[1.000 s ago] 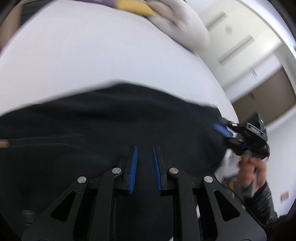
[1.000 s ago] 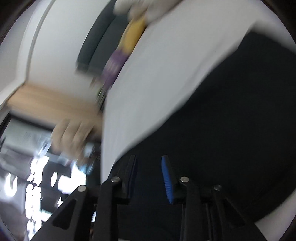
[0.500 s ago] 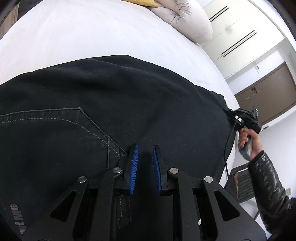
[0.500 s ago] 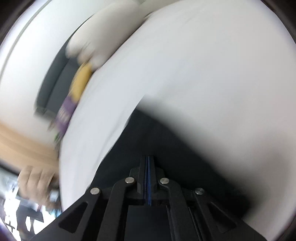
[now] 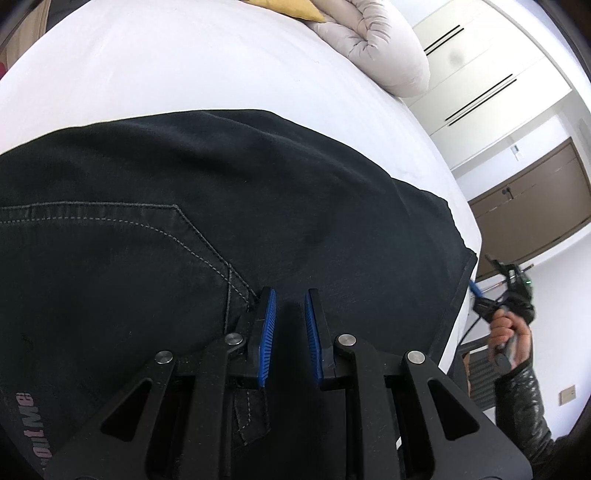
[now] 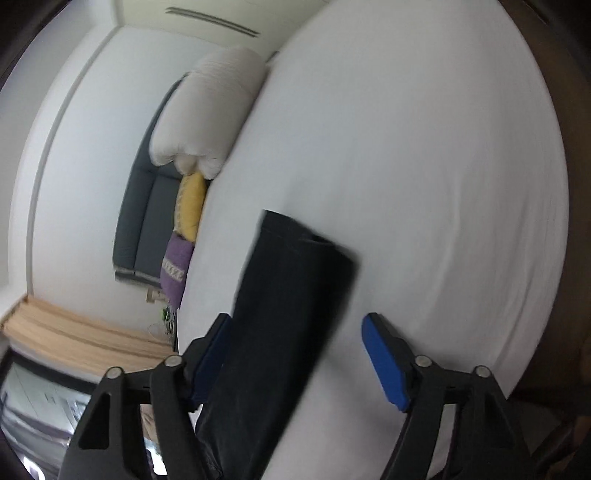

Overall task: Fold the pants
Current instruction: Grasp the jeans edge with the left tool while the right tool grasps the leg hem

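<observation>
Black pants [image 5: 221, 229] lie flat on a white bed [image 5: 184, 62], back pocket stitching showing at the left. My left gripper [image 5: 290, 328] hovers just over the cloth near the pocket corner, jaws a little apart with nothing between them. In the right wrist view the pants [image 6: 288, 295] show as a long dark folded strip on the bed [image 6: 424, 184]. My right gripper [image 6: 295, 354] is wide open above the strip's near end and holds nothing. It also shows in the left wrist view [image 5: 480, 295], off the bed's right edge in a hand.
A rolled white duvet [image 5: 380, 48] and a yellow cushion [image 5: 295, 9] lie at the head of the bed. A purple cushion [image 6: 177, 266] and grey headboard [image 6: 147, 206] show in the right wrist view. Wardrobe doors [image 5: 491, 74] and a brown door [image 5: 535, 195] stand beyond the bed.
My right gripper was shut on the pants' edge half a second ago; now it is wide open and drawn back off the bed. My left gripper has barely moved.
</observation>
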Action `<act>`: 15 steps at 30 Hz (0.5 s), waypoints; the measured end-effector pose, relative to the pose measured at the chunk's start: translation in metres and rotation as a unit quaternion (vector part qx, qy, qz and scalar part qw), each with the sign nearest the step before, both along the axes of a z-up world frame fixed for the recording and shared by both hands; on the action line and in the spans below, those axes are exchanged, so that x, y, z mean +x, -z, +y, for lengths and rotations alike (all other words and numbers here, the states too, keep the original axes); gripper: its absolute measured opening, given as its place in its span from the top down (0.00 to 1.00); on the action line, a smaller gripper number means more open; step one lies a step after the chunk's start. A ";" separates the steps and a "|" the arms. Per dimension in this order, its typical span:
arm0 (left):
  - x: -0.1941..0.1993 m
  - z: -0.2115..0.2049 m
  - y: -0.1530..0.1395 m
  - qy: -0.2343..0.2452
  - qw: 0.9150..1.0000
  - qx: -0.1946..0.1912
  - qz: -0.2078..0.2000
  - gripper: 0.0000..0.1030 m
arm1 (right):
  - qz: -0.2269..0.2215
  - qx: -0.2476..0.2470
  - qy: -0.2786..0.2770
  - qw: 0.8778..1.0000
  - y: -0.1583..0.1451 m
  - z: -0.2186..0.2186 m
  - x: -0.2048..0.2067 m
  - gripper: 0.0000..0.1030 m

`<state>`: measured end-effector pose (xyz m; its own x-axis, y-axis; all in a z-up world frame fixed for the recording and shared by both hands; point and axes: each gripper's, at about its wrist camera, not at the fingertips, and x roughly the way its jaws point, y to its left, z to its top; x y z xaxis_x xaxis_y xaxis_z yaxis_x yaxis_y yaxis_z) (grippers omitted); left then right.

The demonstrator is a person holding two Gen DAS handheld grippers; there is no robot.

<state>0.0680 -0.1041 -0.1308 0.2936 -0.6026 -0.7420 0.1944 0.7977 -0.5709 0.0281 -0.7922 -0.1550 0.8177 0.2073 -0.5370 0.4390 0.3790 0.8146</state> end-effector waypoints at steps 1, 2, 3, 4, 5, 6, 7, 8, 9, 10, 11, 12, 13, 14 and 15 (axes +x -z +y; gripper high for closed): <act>0.000 0.003 -0.002 0.001 1.000 -0.001 0.002 0.84 | -0.005 0.007 0.003 1.000 0.002 0.005 0.004 0.28; 0.000 0.002 -0.001 0.001 1.000 0.000 0.000 0.84 | -0.006 0.012 0.006 1.000 0.004 0.008 0.007 0.28; 0.000 0.004 -0.002 0.001 1.000 0.003 -0.002 0.84 | -0.008 0.016 0.008 1.000 0.003 0.009 0.010 0.28; 0.000 0.003 0.000 0.001 1.000 0.005 -0.003 0.84 | -0.009 0.022 0.007 1.000 0.003 0.009 0.014 0.28; -0.001 0.001 0.000 0.001 1.000 0.007 -0.004 0.84 | -0.008 0.024 0.005 1.000 0.003 0.007 0.019 0.28; -0.001 0.000 0.000 0.001 1.000 0.008 -0.004 0.84 | -0.008 0.027 0.003 1.000 0.004 0.004 0.023 0.30; 0.000 0.000 -0.002 0.002 1.000 0.009 -0.004 0.84 | -0.011 0.035 0.007 0.999 0.006 0.001 0.026 0.31; -0.001 0.000 -0.001 0.002 1.000 0.008 -0.004 0.84 | -0.013 0.041 0.010 0.999 0.012 -0.006 0.024 0.34; -0.002 -0.004 0.000 0.001 1.000 0.008 -0.004 0.84 | -0.014 0.051 0.015 0.998 0.014 -0.011 0.023 0.37; -0.002 -0.004 0.000 0.001 1.000 0.007 -0.004 0.84 | -0.016 0.059 0.017 0.998 0.014 -0.016 0.018 0.39; -0.002 -0.004 0.000 0.001 1.000 0.007 -0.004 0.84 | -0.014 0.061 0.017 0.998 0.010 -0.021 0.014 0.45; -0.002 -0.004 0.000 0.001 1.000 0.007 -0.004 0.84 | -0.009 0.059 0.016 0.998 0.009 -0.022 0.017 0.53; -0.002 -0.004 0.000 0.001 1.000 0.007 -0.003 0.84 | -0.004 0.056 0.012 0.998 0.010 -0.024 0.021 0.56; -0.002 -0.003 0.000 0.001 1.000 0.006 -0.003 0.84 | -0.002 0.058 0.009 0.998 0.010 -0.025 0.025 0.65; -0.002 -0.004 0.001 0.000 1.000 0.005 -0.002 0.84 | 0.002 0.060 0.008 0.998 0.013 -0.025 0.030 0.76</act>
